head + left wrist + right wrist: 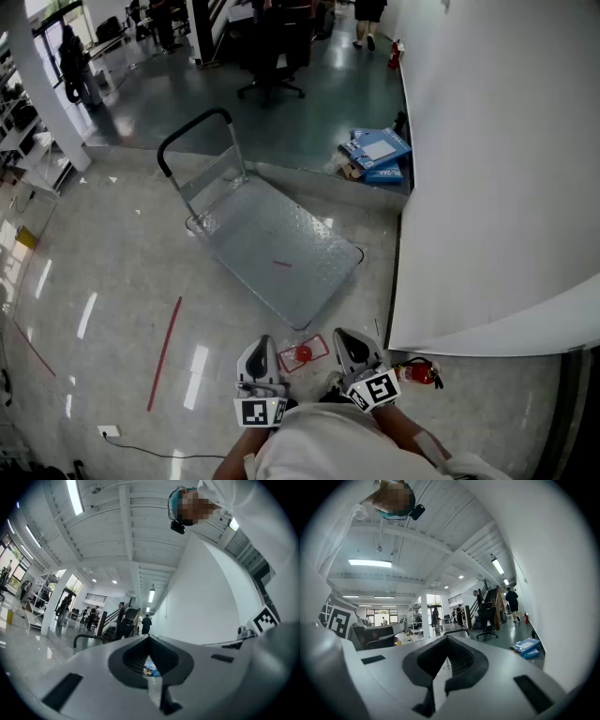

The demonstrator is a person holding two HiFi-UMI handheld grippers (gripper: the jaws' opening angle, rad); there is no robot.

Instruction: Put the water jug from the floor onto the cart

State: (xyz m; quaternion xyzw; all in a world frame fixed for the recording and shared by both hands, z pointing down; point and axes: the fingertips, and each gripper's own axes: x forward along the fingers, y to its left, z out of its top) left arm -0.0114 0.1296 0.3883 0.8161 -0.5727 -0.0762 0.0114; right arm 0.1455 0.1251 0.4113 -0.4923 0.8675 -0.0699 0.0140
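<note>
Left gripper view showed the left claw [150, 638] closed, its two jaws meeting at the tip with nothing held between them. Right gripper view showed the same for the right claw [447, 640]: jaws together, empty. In the head view both claws were side by side at the bottom of the picture, close to the person's body, and each had its marker cube [262, 411] behind it.

On the floor [112, 281] between the two claws lay a small red round thing [302, 354] on a pale sheet; it was too small to say what it was. Just beside the right claw, against the white wall [497, 169], lay a red fire extinguisher [417, 373].

Ahead of the claws stood the cart [281, 258], a flat metal platform set at an angle, with its black handle [192, 131] upright at the far end. Near the wall, beyond the cart, lay blue boxes [377, 155]. A red line [165, 352] ran on the floor at the left.
</note>
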